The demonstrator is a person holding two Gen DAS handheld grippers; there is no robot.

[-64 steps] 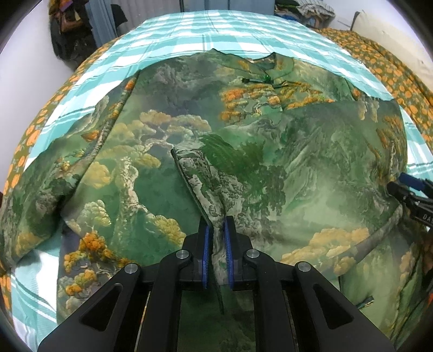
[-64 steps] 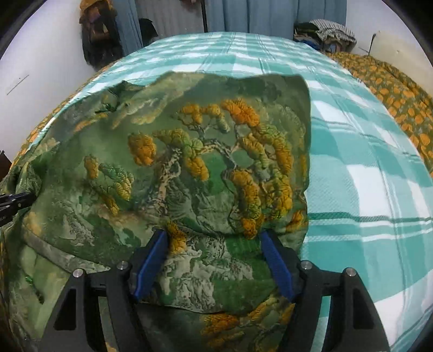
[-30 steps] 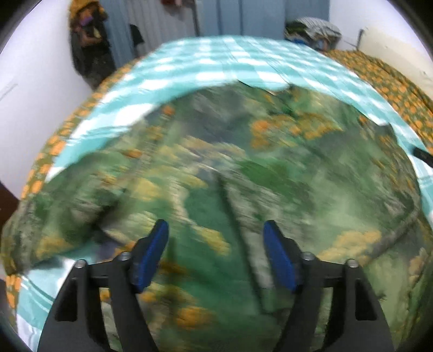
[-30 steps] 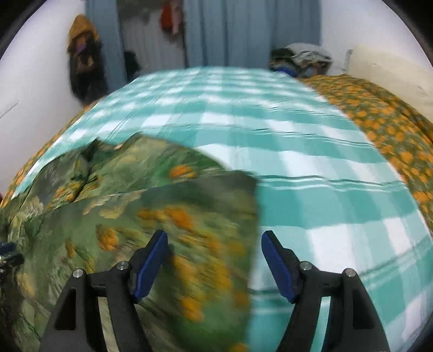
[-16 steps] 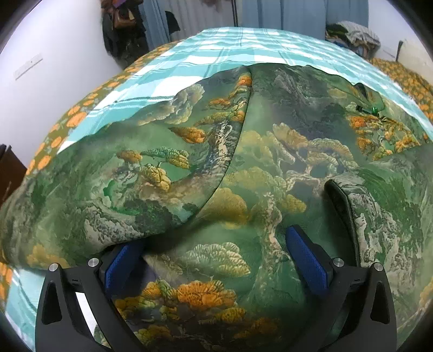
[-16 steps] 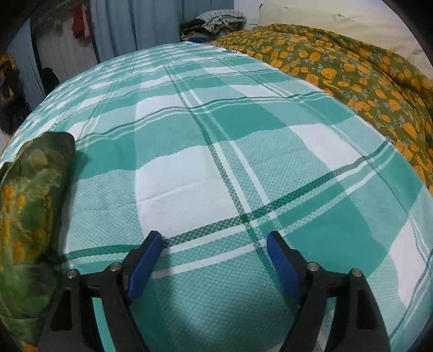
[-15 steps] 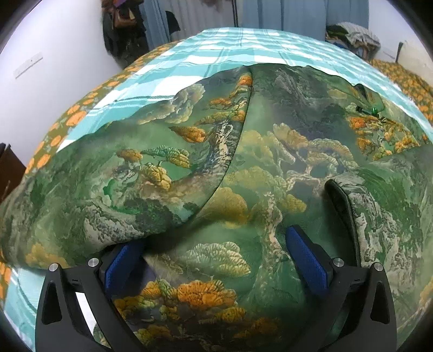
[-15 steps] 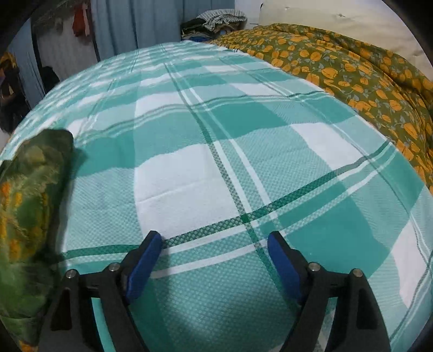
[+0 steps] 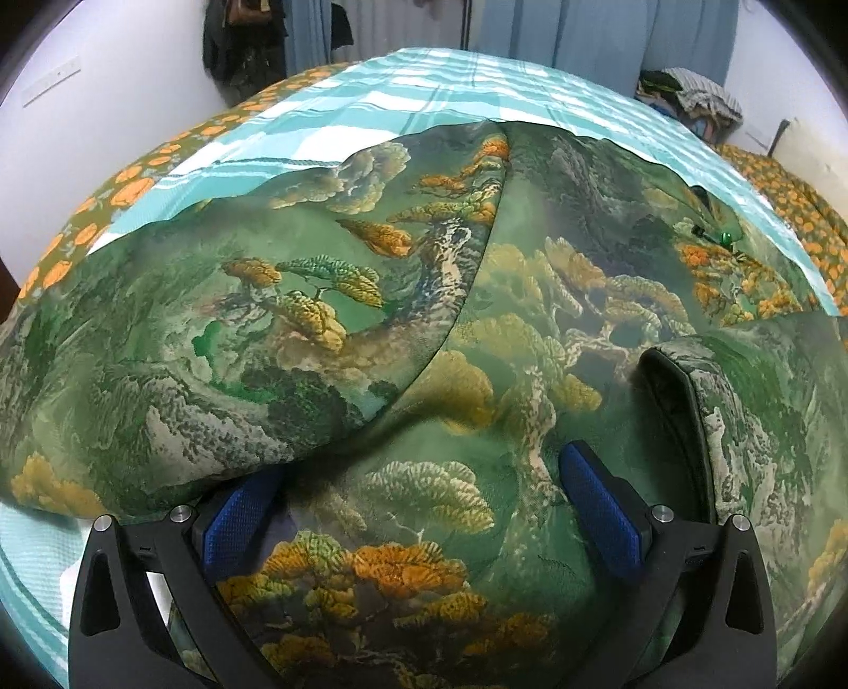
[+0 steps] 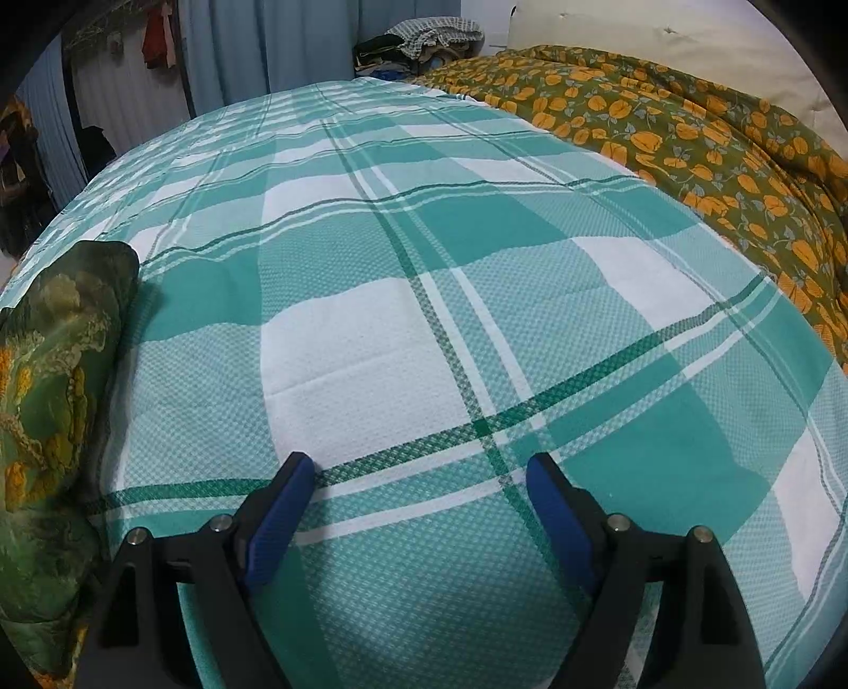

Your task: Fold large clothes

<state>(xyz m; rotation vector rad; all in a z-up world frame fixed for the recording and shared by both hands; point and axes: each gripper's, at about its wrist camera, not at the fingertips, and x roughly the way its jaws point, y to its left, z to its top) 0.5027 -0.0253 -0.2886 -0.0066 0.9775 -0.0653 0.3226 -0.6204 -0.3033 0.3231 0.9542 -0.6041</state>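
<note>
A large green garment (image 9: 424, 297) printed with mountains and orange-leaved trees lies spread on the bed and fills the left wrist view. Its left sleeve (image 9: 222, 350) lies folded over the body, and a folded edge (image 9: 689, 403) stands up at the right. My left gripper (image 9: 418, 503) is open and empty, low over the garment's lower part, with the sleeve's edge draped over its left blue pad. In the right wrist view only the garment's edge (image 10: 58, 371) shows at the far left. My right gripper (image 10: 418, 498) is open and empty over bare bedspread.
The bed is covered by a teal and white checked spread (image 10: 450, 318). An olive quilt with orange flowers (image 10: 715, 143) lies along its right side. Piled clothes (image 10: 424, 37), curtains and hanging garments (image 9: 238, 42) stand at the far end.
Two seconds ago the left gripper was shut on a fold of the garment; it let go, opened and swung left. The right gripper left the garment and turned right to bare bedspread. Both are still lately.
</note>
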